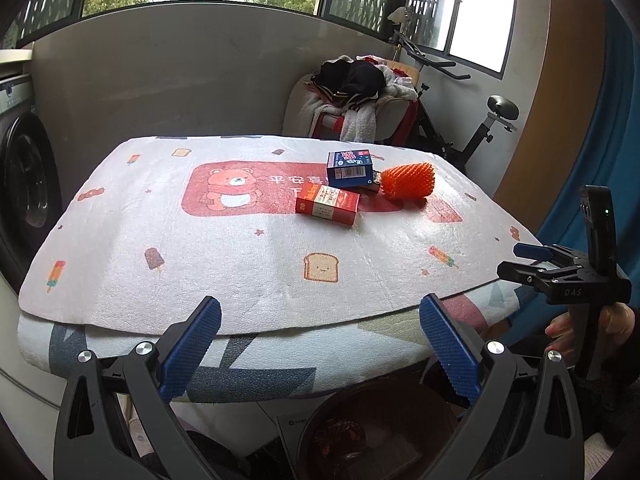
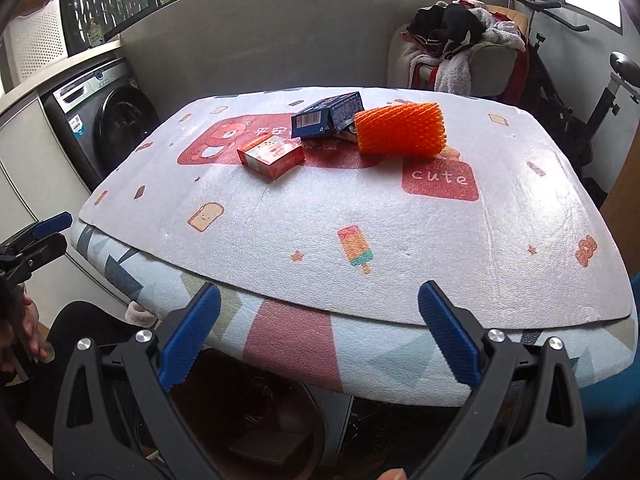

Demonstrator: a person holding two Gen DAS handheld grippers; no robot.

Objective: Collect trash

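Three pieces of trash lie together on the far right of the bear-print foam mat (image 1: 200,260): a red carton (image 1: 327,203), a blue carton (image 1: 350,168) and an orange foam net sleeve (image 1: 408,180). The right wrist view shows the same red carton (image 2: 270,156), blue carton (image 2: 328,116) and orange sleeve (image 2: 400,130). My left gripper (image 1: 320,344) hangs open and empty at the table's near edge, well short of them. My right gripper (image 2: 320,340) is likewise open and empty at the near edge. A dark round bin (image 1: 380,432) sits below the table with some scraps inside.
A washing machine (image 2: 108,116) stands left of the table. Behind it on the right are a chair piled with clothes (image 1: 352,96) and an exercise bike (image 1: 480,128). A hand (image 1: 568,328) holds the right gripper's handle. A grey wall runs behind.
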